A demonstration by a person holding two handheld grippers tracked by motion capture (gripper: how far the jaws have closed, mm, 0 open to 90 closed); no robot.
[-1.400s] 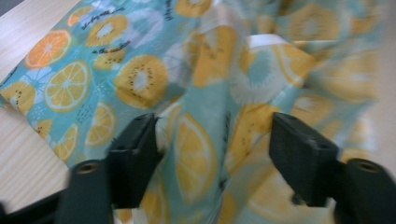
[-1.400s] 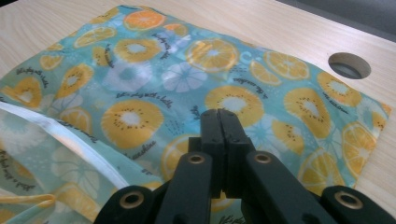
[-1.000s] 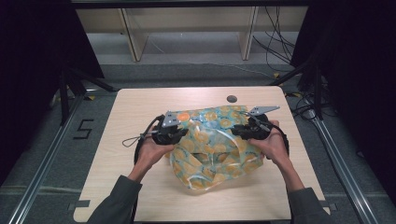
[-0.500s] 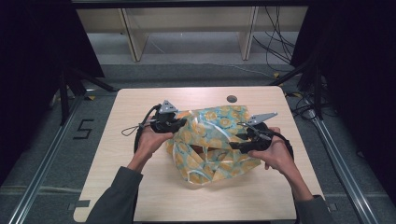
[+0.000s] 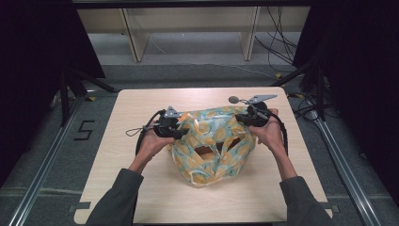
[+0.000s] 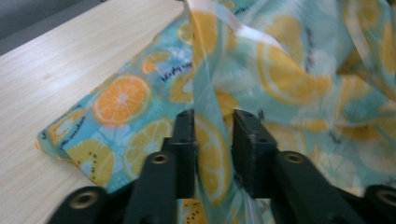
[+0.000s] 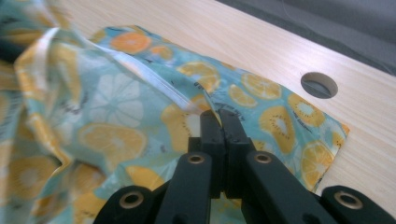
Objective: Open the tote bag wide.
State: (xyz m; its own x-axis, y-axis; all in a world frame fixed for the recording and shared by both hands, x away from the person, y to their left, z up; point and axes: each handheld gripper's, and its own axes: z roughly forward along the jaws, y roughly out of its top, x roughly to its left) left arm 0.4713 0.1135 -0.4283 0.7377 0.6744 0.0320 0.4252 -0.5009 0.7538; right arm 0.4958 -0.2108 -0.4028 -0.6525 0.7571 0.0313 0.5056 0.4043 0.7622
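Observation:
A thin plastic bag point(image 5: 211, 146) printed with orange and lemon slices on teal lies crumpled in the middle of the wooden table point(image 5: 141, 103). My left gripper point(image 5: 181, 133) is at its left edge. In the left gripper view the gripper point(image 6: 214, 121) has just been opening; a strip of the bag point(image 6: 121, 100) hangs in the gap between its parted jaws. My right gripper point(image 5: 241, 118) is at the bag's far right corner. Its jaws point(image 7: 218, 116) have just been closing and now pinch a fold of the bag point(image 7: 112, 107).
A round hole point(image 5: 233, 99) is cut in the tabletop just beyond the bag; the right gripper view has this hole point(image 7: 319, 84) at the right. Bare wood surrounds the bag. Metal rails run along both sides of the table and shelving stands behind it.
The right hand dipped toward the bag's near right side, then moved back up to its far right corner and gripped there. The left jaws have parted. The bag now gapes in the middle.

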